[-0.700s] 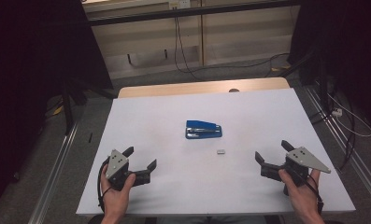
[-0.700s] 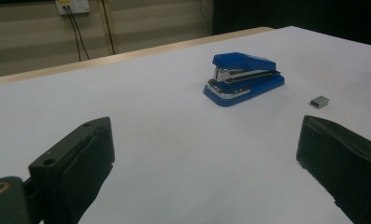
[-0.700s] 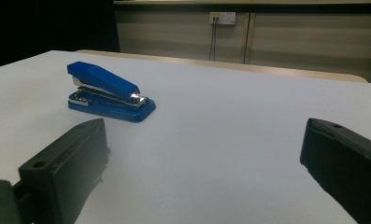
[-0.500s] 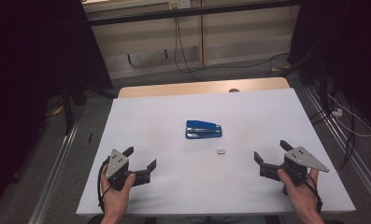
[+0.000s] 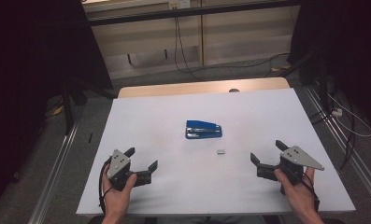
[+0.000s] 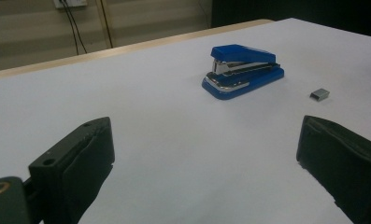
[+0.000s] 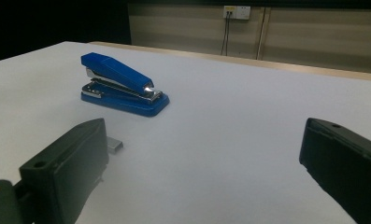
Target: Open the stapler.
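A blue stapler (image 5: 203,129) lies in the middle of the white table (image 5: 174,112), with a small grey block of staples (image 5: 221,151) just in front of it to the right. My left gripper (image 5: 142,157) is held at the front left, open, with nothing between its jaws. My right gripper (image 5: 267,150) is held at the front right, also open and holding nothing. The left gripper (image 6: 206,135) looks at the stapler (image 6: 243,70) and the staples (image 6: 319,94) from well back. Beyond the right gripper (image 7: 204,135) stands the stapler (image 7: 122,84), and the staples (image 7: 115,146) lie beside its left jaw.
A wooden strip (image 5: 202,87) runs along the table's far edge. Metal rails (image 5: 57,163) flank the table on both sides, and cables (image 5: 346,121) trail over the floor at the right. Dark curtains hang at both sides.
My right gripper has drifted slightly to the left. My left gripper, the stapler and the staples have stayed where they were.
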Demonstrator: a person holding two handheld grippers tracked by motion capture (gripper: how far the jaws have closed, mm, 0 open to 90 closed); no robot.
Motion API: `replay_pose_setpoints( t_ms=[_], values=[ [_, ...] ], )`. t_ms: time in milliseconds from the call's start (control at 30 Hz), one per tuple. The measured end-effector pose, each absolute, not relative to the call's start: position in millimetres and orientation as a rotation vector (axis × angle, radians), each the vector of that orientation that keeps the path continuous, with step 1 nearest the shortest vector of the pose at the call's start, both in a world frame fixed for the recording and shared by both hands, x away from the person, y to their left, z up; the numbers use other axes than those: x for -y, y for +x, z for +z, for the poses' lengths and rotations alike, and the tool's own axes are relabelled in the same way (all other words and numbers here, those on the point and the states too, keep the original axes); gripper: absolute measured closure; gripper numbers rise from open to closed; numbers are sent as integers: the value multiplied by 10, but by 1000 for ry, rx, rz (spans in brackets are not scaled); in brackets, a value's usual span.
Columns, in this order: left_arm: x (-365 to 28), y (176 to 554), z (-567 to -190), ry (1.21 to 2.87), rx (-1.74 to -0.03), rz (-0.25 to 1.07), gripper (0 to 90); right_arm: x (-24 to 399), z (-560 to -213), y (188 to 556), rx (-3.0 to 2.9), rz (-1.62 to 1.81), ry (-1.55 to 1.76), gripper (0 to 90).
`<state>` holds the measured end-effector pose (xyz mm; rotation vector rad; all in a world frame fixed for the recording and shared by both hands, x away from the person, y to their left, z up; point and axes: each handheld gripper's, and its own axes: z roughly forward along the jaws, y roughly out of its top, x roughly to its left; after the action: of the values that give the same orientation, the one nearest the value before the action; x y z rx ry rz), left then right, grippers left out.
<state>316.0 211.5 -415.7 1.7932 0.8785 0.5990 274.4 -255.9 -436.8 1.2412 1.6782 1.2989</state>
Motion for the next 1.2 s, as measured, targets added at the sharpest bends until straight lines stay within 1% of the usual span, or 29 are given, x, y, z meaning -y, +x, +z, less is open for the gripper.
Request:
replay_pose_setpoints(
  t_ms=[467,667,700,867,933,967,1133,1200],
  values=[
    [-2059,3161,-4146,1806,-842,597,43,2506,-4393,2774,-1700,1299,1246,12],
    [-2020,3210,-4171,1836,-839,557,54,2485,-4417,2821,-1719,1313,1262,13],
    [-2004,3224,-4181,1835,-843,534,55,2467,-4424,2853,-1731,1313,1272,16],
    [-1974,3241,-4183,1849,-831,527,55,2441,-4398,2886,-1727,1326,1271,13],
    [-1962,3259,-4179,1867,-817,520,74,2414,-4390,2902,-1728,1325,1273,12],
    [-1943,3274,-4178,1876,-812,490,79,2387,-4396,2925,-1735,1334,1260,11],
    [-1919,3298,-4176,1886,-805,479,77,2340,-4411,2956,-1762,1330,1234,11],
    [-1913,3329,-4178,1892,-806,453,77,2306,-4400,2977,-1776,1340,1215,12]
  ],
)
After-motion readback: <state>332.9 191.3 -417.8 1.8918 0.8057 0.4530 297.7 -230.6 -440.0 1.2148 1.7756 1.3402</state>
